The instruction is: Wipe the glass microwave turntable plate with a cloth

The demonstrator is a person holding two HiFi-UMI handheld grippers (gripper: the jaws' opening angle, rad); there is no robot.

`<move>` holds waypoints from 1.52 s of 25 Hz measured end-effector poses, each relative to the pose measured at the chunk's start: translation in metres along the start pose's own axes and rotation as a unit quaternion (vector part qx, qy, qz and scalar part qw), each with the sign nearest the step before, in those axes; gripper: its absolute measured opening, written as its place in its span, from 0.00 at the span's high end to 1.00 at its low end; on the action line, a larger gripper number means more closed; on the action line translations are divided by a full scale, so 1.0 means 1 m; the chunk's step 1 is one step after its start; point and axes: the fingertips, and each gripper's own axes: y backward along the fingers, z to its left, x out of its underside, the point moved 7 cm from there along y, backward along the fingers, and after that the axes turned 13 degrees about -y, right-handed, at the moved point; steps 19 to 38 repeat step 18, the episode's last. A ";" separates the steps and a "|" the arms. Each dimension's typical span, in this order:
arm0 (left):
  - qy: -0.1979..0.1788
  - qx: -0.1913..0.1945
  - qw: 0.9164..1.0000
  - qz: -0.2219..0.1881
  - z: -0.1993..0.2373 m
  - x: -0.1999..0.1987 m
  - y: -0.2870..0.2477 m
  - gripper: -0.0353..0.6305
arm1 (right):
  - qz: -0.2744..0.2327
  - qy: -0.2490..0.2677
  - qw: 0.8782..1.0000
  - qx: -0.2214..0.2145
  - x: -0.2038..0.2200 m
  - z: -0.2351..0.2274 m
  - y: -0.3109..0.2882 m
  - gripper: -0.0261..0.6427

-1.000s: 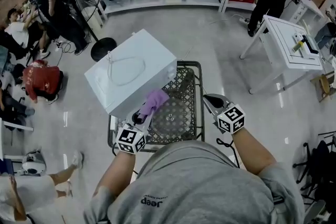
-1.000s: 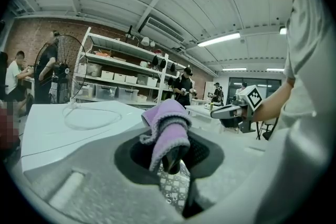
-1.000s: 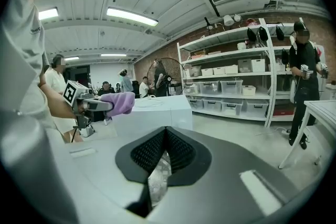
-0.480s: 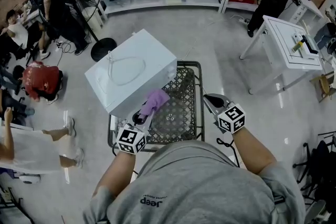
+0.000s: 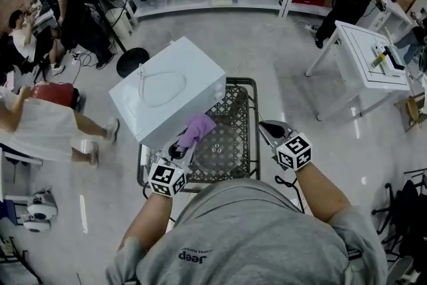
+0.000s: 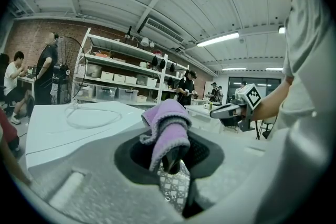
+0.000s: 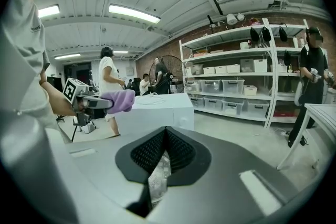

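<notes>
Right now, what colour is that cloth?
The cloth is light purple; left gripper view shows it best.

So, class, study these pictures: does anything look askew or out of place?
The white microwave sits turned at an angle to the mesh table and seems to overhang its left edge, with its power cord looped loose on top. Nothing looks spilled or broken.

Left tongs (image 5: 181, 145) clamped on cloth (image 5: 199, 125); right tongs (image 5: 268, 128) closed, empty; both held forward, apart.
</notes>
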 end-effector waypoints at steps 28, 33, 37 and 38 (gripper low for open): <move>0.002 -0.002 1.000 -0.003 -0.004 -0.003 0.006 0.81 | 0.007 0.004 1.000 -0.005 0.003 0.004 0.004 0.95; 0.002 -0.002 1.000 -0.003 -0.004 -0.003 0.006 0.81 | 0.007 0.004 1.000 -0.005 0.003 0.004 0.004 0.95; 0.002 -0.002 1.000 -0.003 -0.004 -0.003 0.006 0.81 | 0.007 0.004 1.000 -0.005 0.003 0.004 0.004 0.95; 0.002 -0.002 1.000 -0.003 -0.004 -0.003 0.006 0.81 | 0.007 0.004 1.000 -0.005 0.003 0.004 0.004 0.95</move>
